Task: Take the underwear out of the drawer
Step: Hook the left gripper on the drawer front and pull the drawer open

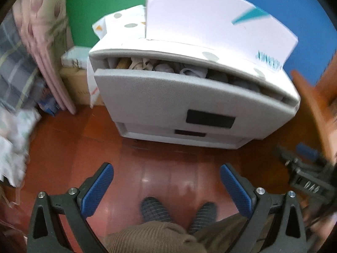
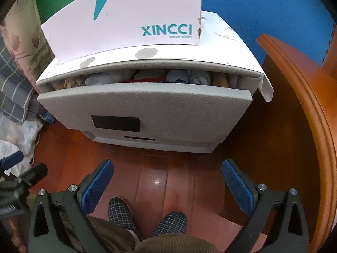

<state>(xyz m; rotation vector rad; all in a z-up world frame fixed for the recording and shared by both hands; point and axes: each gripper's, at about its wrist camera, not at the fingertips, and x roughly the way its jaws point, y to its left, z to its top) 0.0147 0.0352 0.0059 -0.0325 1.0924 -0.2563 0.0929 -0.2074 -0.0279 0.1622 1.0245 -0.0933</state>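
Top drawer (image 2: 145,105) stands partly pulled out, opening a narrow gap for reaching in. Underwear (image 2: 177,77) lies rolled and packed in a row inside, under the cabinet top.

Left tool (image 1: 166,169) and right tool (image 2: 167,165) both spread wide, empty, held back above the floor (image 2: 168,177), likely staged for entry.

Shoebox (image 2: 126,21) sits overhead.

Drawer (image 2: 145,103) ajar, narrow gap (image 2: 147,77) packed with clothes; shoebox (image 2: 130,21) overhangs above.

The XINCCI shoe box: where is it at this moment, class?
In the right wrist view, the XINCCI shoe box stands at upper centre on top of the white drawer unit, directly above the part-open top drawer.
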